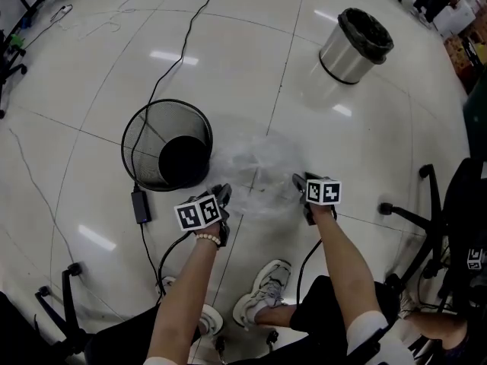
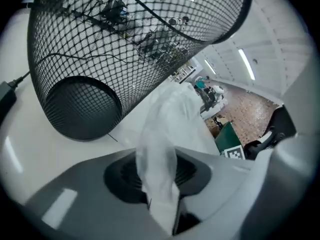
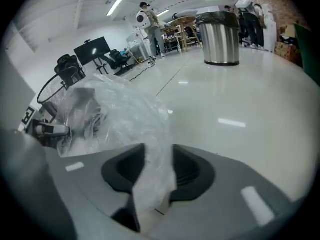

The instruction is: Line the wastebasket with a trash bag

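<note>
A black wire-mesh wastebasket (image 1: 166, 144) stands on the pale floor, its mouth tipped toward me; it fills the upper left of the left gripper view (image 2: 100, 49). A clear trash bag (image 1: 255, 173) billows just above the floor, stretched between both grippers to the right of the basket. My left gripper (image 1: 222, 196) pinches one bunched edge of the bag (image 2: 165, 129) between its jaws (image 2: 157, 169). On the right, my other gripper (image 1: 301, 182) clamps the opposite edge, and the crumpled film (image 3: 115, 114) rises out of its jaws (image 3: 155, 174). The bag lies outside the basket.
A steel bin with a black liner (image 1: 354, 46) stands at the far right (image 3: 218, 38). A black cable and power brick (image 1: 141, 205) lie beside the basket. Chair bases (image 1: 415, 211) (image 1: 65, 295) flank me, my shoes (image 1: 262, 287) below. A person (image 3: 150, 26) stands far off.
</note>
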Demonstrator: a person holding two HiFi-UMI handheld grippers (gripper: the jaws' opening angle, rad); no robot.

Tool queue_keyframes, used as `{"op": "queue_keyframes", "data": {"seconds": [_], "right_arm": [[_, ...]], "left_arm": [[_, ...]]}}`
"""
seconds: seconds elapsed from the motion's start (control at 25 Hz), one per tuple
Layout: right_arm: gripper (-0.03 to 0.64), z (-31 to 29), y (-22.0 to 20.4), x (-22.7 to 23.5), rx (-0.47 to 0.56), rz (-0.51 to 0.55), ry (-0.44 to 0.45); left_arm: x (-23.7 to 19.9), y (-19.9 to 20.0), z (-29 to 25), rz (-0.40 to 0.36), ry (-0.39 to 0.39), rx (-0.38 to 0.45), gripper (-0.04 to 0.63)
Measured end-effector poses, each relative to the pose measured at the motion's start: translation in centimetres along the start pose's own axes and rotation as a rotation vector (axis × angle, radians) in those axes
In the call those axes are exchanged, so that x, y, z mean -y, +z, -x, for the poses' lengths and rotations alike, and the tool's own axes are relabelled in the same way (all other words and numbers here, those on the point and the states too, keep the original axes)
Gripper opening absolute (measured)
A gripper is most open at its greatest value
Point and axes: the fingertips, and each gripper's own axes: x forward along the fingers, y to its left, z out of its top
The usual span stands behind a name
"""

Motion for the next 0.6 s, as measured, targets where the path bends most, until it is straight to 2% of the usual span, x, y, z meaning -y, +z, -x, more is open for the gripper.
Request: {"op": "queue_keyframes", "data": {"seconds": [0.04,0.08,0.28,0.6], "right_arm": [[0.054,0.4,0.4,-0.1,0.011,0.026,-0.015],[0.003,1.1,1.0,-0.5,0.034,0.051,-0.024],[0.003,7.0,5.6,-4.9,0.217,0.107,-0.011],[0.003,18.5,13.4,-12.8,0.459,0.368,0.001]], "left_arm": [[0.0,0.0,0.1,-0.012,0.006,0.0,0.032],[0.5,0.1,0.2,-0.037,0.004,-0.003,0.012],[4.9,0.7,1.7,-0.194,-0.028,-0.005,0.012],[15.0,6.3,9.2,-0.274,-0.149,0.188,0.012]]}}
